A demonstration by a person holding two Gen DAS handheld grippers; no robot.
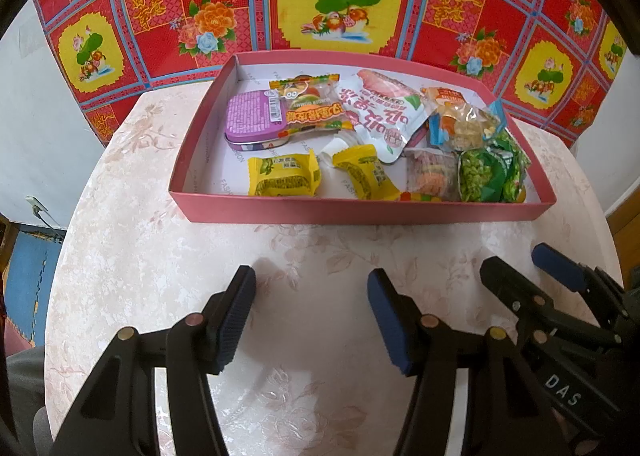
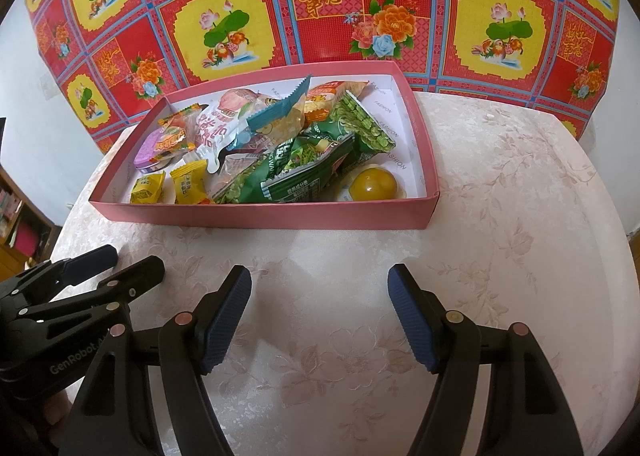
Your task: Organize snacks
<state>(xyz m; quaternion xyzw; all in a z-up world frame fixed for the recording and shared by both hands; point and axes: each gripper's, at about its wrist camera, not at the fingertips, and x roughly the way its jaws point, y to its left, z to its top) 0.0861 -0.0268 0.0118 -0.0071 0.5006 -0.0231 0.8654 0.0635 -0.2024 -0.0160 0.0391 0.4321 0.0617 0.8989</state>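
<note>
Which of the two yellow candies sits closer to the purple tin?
The left yellow candy, lying flat just in front of the purple tin; the other is tilted, farther right.

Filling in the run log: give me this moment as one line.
task: organize snacks | left tongs: open, empty | right tongs: open, empty | snacks: in pink box | table: nothing loose seen

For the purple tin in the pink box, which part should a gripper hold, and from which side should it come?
Grip the purple tin across its two long edges, coming from above with the left gripper, which is open and nearer that end. The tin lies flat near the left wall of the pink box. An orange gummy packet overlaps its right end, so take the bare left half.
</note>
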